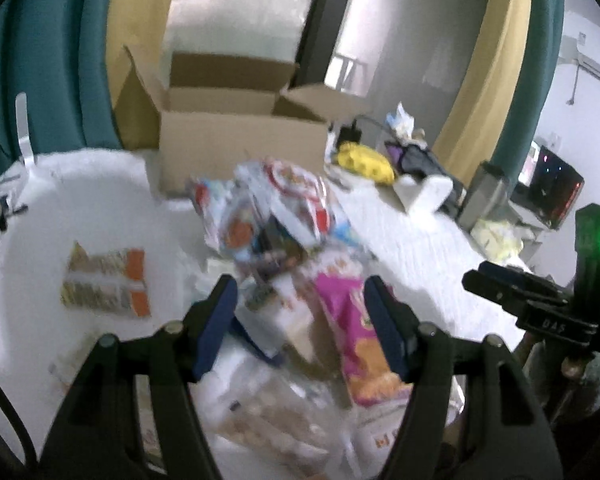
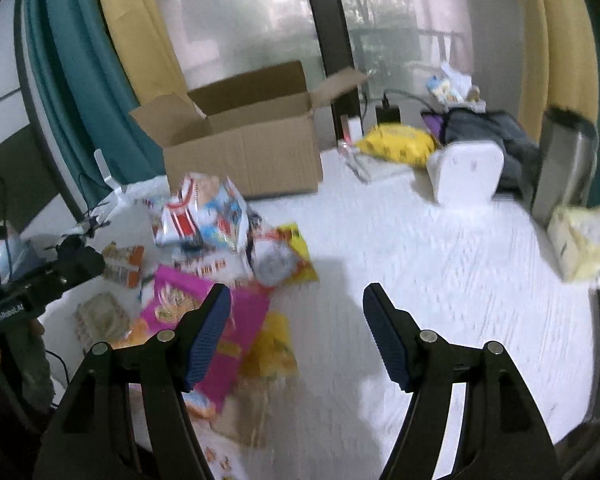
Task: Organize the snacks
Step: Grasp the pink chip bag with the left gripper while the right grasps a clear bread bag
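Left wrist view: the left gripper [image 1: 300,320] hangs over the pile of snack packets [image 1: 276,232] on the white table [image 1: 100,208], its blue pads apart with nothing between them; a pink packet [image 1: 352,332] lies just under its right finger. An orange packet [image 1: 108,284] lies apart, to the left. The open cardboard box [image 1: 240,140] stands behind the pile. In the right wrist view the right gripper [image 2: 296,332] is also spread and empty, over bare table right of the pile
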### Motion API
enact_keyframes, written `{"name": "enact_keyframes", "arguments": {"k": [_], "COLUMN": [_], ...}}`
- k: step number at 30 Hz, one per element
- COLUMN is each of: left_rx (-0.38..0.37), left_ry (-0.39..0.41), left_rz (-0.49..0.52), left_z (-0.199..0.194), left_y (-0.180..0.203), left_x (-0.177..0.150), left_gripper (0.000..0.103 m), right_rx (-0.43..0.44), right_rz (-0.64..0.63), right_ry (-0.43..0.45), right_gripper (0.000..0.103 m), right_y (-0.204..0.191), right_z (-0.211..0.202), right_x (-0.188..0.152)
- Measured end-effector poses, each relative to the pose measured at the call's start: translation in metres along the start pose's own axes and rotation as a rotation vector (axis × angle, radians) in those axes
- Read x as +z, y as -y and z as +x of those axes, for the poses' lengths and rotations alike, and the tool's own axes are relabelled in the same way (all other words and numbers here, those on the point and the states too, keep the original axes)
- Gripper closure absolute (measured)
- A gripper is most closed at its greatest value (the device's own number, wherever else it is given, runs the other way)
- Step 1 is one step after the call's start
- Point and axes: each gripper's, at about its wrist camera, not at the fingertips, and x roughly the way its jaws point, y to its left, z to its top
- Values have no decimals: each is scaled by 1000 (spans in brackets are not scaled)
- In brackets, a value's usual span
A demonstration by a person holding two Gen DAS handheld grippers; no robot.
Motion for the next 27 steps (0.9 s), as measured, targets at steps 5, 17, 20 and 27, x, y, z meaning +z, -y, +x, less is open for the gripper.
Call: {"name": "enact_keyframes", "arguments": {"k": [5,17,20,27], "left_rx": [-19,-48,-47,-31], "left_ry": [-61,-148,-160,-198], "left_rz": [-3,-2,17,34], "left_z": [7,21,24,32], "left_y": [13,32,39,46], "left_x": [-17,-26,-27,-28], "left_gripper": [36,36,36,36], "right_rx": [26,152,181,235], "right_rz": [29,79,70,51], "right_ry": [-49,-143,-183,-221], "right_gripper": [31,31,31,44], "right_y": [8,10,4,-6], "right_z": [4,9,15,21], "right_x": [-28,-66,-74,-82]}}
